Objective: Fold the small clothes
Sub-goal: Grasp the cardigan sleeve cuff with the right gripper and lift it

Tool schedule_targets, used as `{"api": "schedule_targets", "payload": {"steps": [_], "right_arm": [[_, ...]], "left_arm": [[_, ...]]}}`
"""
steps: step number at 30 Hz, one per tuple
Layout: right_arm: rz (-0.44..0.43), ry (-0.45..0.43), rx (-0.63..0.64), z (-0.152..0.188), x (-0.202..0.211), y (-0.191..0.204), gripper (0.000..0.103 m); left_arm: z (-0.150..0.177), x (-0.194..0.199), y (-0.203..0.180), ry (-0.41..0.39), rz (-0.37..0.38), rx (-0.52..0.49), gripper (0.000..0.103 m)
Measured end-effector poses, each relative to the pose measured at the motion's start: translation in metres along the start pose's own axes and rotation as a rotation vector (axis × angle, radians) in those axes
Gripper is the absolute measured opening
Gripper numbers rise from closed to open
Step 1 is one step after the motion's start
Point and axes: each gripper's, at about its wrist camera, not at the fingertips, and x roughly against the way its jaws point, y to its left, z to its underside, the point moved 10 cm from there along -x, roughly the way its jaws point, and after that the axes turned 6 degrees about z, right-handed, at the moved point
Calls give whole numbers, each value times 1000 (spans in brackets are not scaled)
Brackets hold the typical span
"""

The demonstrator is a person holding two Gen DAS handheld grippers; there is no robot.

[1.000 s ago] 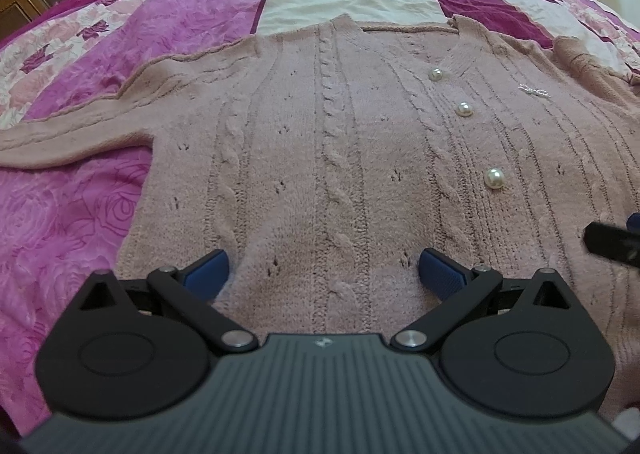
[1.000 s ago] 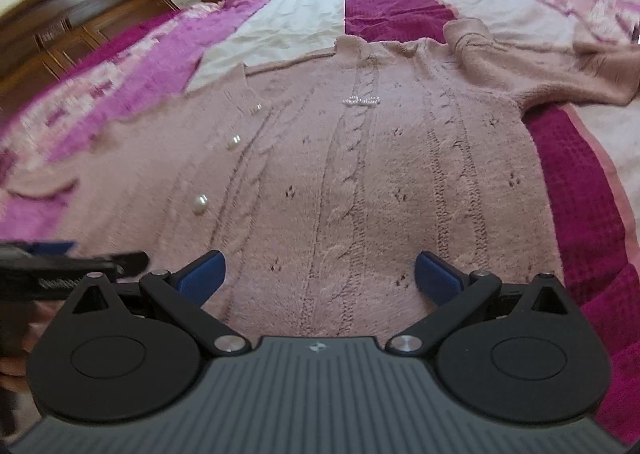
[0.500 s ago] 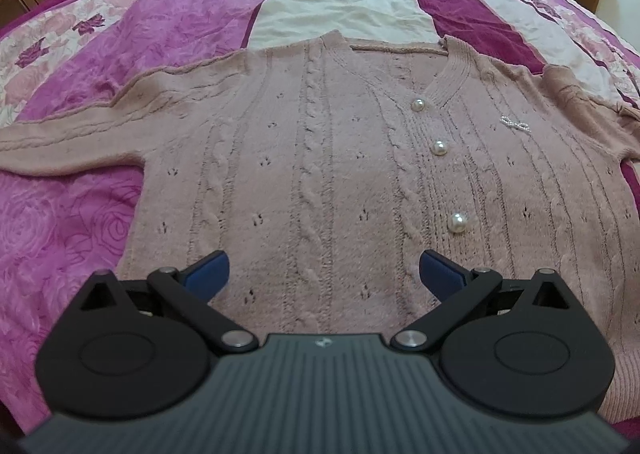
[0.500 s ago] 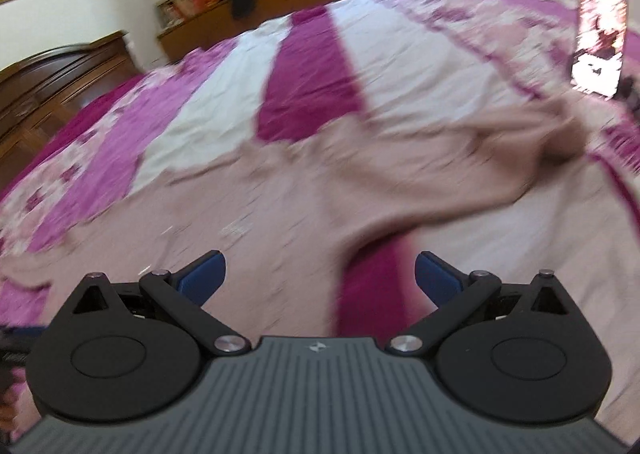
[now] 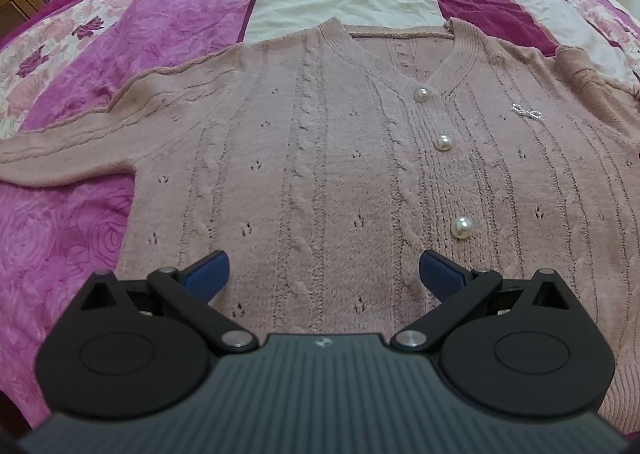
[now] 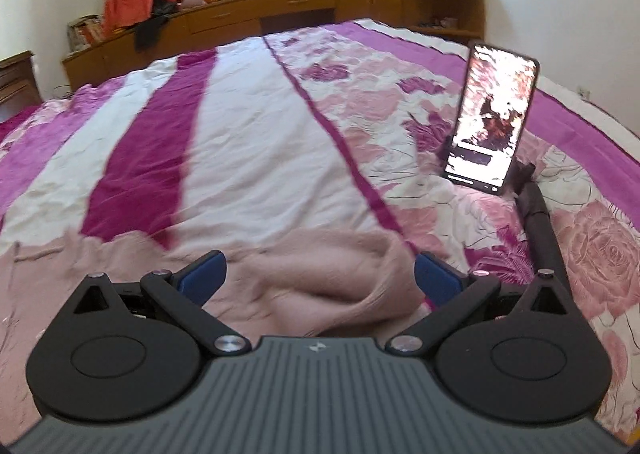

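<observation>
Moved since a second ago: right gripper has swung from over the cardigan's front to its right sleeve; left gripper has drawn back a little, so more of the neckline shows.

Item: one pink knitted cardigan, front up, flat on the bedspread, hem nearest the left gripper, collar away.

Sleeves: two. Left sleeve lies straight out sideways, well left of the left gripper. Right sleeve is bunched and lies directly between and just ahead of the right gripper's fingers, its length running crosswise to them.

Grippers: two, both with fingers spread apart, holding nothing. Contact with the cloth cannot be told.

Nearer tool: the right gripper, for the right sleeve; judged next step is closing on it and carrying it inward over the body.

Pearl buttons: three visible. Sparkly bow: one.

Other: one phone propped on a stand, well right of the sleeve.
</observation>
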Motion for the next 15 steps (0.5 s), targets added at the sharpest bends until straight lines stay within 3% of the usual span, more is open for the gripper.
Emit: {"api": "schedule_targets", "payload": {"steps": [2,5,10,12,15], "right_arm": [[9,33,-32,1,-17,-7,102],[13,75,-71,8,-35,-15,94],[46,105,-120,22,-46,-18,37],[14,81,-145,18,-38,-17,27],[-35,43,-178,8,-23,-10,24]], "left_arm": [[0,-1,-1,4,-4,-4,103],[0,-2,-1,9,-10,-9,103],[-2,0,0,3,-11,-10,103],[-2,1,0,-1,-7,-8,103],[-4,2,1,-8,-2,-5,103]]}}
